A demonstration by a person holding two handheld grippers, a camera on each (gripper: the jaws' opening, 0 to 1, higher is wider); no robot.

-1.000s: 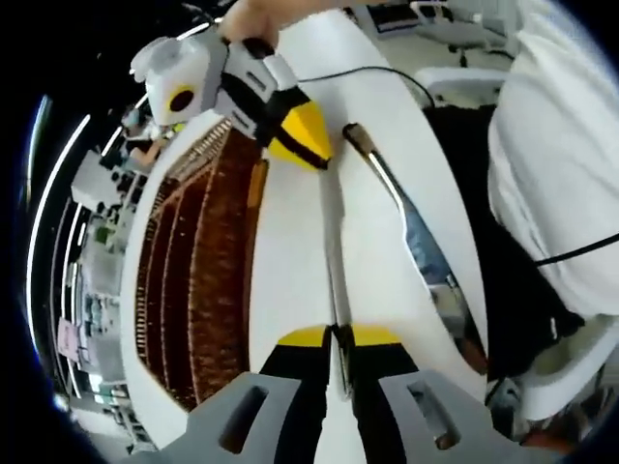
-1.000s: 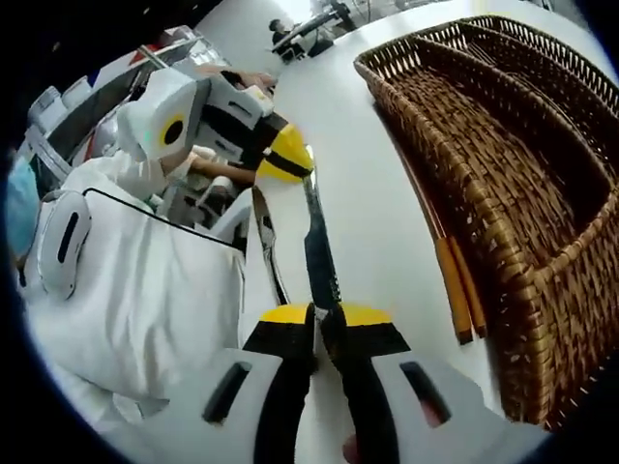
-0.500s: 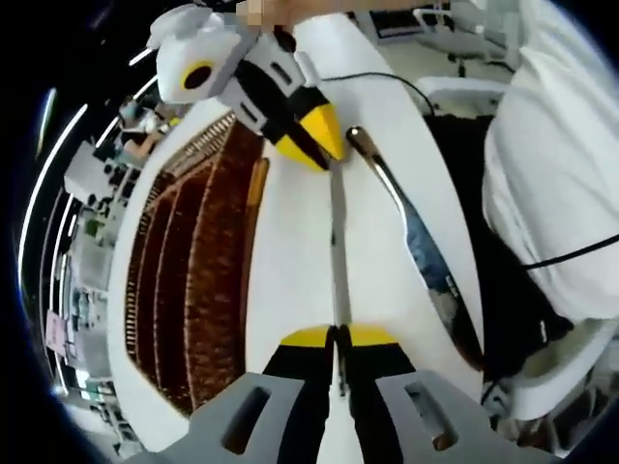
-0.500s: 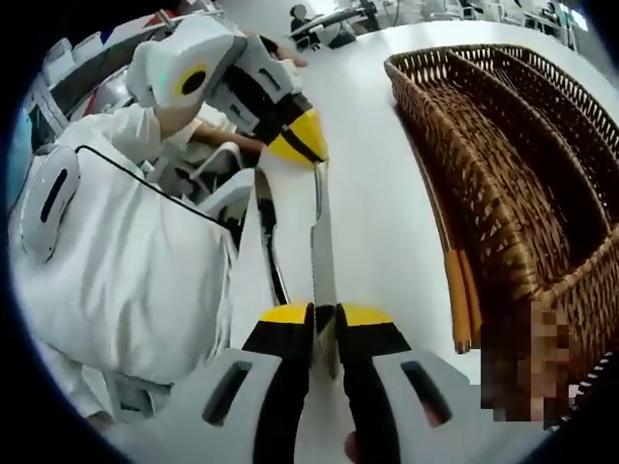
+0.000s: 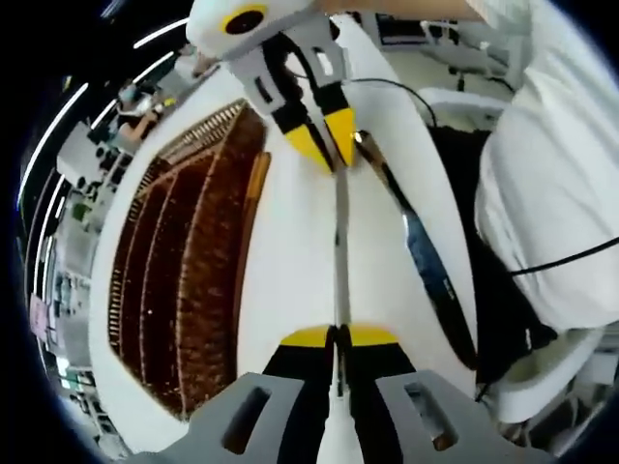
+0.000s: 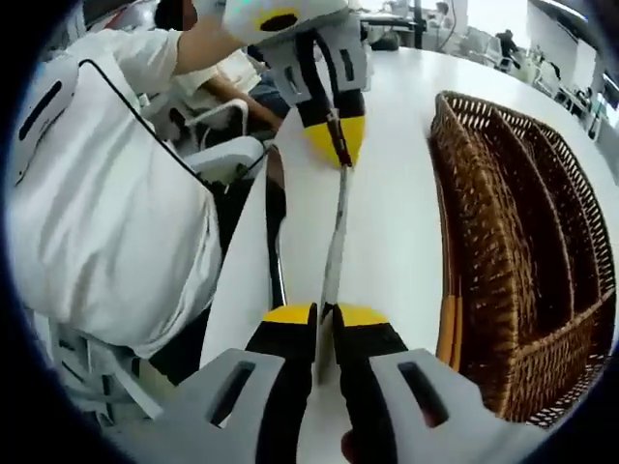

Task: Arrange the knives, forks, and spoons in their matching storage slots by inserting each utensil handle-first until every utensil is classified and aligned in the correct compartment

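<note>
Knife (image 5: 340,242) — clamped between left gripper (image 5: 338,337) and right gripper (image 6: 325,316)

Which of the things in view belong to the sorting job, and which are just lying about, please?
Job:
- thin silver knife held at both ends by the left gripper and right gripper
- second dark-bladed knife
- brown wicker divided tray
- orange sticks

Lying about:
- black cable
- white chair

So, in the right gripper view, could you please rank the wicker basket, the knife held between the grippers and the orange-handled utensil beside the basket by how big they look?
1. Wicker basket, clearly largest.
2. Knife, long and thin, gripped at both ends by the right gripper and left gripper.
3. Orange-handled utensil, smallest, though partly hidden by the basket.
</note>
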